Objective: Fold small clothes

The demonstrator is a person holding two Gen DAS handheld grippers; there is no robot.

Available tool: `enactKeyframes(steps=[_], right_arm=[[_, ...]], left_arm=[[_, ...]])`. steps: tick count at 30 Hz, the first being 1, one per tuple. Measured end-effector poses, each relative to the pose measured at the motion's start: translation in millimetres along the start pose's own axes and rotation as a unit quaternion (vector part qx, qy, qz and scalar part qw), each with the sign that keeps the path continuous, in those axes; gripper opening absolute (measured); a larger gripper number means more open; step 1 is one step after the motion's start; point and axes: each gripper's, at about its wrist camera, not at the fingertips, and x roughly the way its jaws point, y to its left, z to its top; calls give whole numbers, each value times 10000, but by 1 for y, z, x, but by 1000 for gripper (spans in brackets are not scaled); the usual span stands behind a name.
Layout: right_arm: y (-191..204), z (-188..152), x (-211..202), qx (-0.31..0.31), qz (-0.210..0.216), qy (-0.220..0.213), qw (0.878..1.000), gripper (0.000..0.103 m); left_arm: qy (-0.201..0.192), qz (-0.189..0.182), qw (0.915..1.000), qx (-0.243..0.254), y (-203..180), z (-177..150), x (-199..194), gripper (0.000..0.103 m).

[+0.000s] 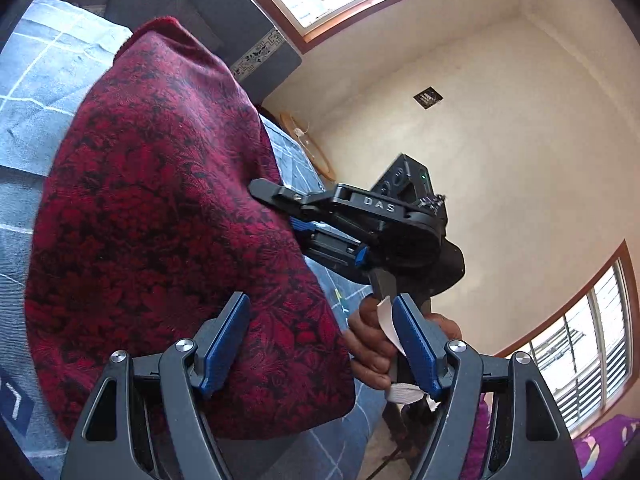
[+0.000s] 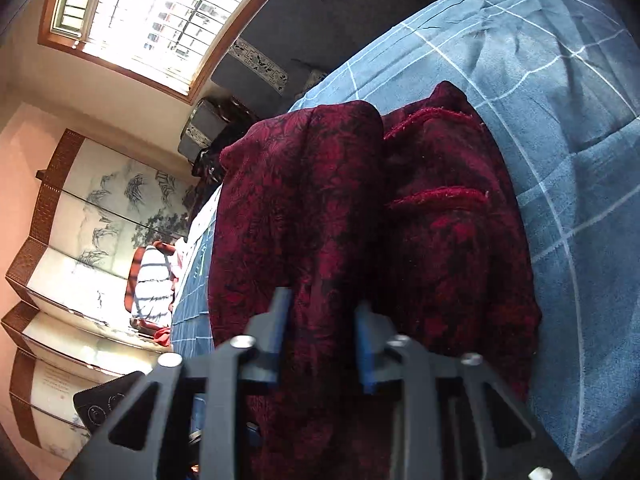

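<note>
Presently two hand-held grippers work over a red patterned garment [image 1: 168,240] lying on a blue checked bedspread [image 1: 44,80].

Left gripper [image 1: 320,344]: jaws spread wide, blue pads [image 1: 224,344] well apart. One pad sits over the garment's near edge; whether it touches the cloth cannot be told. Nothing is held between the fingers.

Right gripper [image 2: 324,320]: jaws at a narrow setting, with a raised fold of the red garment [image 2: 320,220] running between the blue pads [image 2: 364,344]. The cloth appears pinched, lifted off the bedspread [image 2: 560,120]. In the left wrist view the same gripper [image 1: 276,196] lies with its fingertip against the garment's far side, the person's right hand [image 1: 372,344] wrapped round its grip.

Garment: partly doubled over, a ribbed hem [image 2: 436,196] showing on the flat half.

Background: window [image 2: 160,20], painted folding screen [image 2: 92,220].
</note>
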Motion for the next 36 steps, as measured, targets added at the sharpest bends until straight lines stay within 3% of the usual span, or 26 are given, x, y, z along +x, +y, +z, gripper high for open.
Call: enactKeyframes(steps=[2,5,8,11,17,20,23,26,36], right_arm=[[8,-5,-25,-278,40,-432,9987,13],[15,-14,-59,-489,36,-739,9961,13],[3,-28,-83,-469,-54,-908,9947,13],[-21,-46,-90,-197,-257,-864,9957,13],[-58,-73,-81,262,-270,-805,9960,13],[-51,-72,-89,164,-491,-980,9938,23],[-44,-66,-90,-20,-736,-1046,9918,43],[-47,-62,-86,78,-902,-968,9912,48],[-50,-55,-68,116,-568,-697,9959,48]], left_arm=[[-211,55,9998,-15,-1,-3,-15,73],[-458,162,9988,-109,5,-7,-27,78],[-281,247,9987,-335,21,-14,-20,79],[-110,395,9987,-294,28,-26,-8,79],[78,725,9964,442,15,-39,2,79],[57,732,9965,409,15,-37,5,80],[24,743,9965,371,19,-42,1,80],[27,745,9965,383,18,-42,2,80],[-90,774,9960,439,12,-49,2,80]])
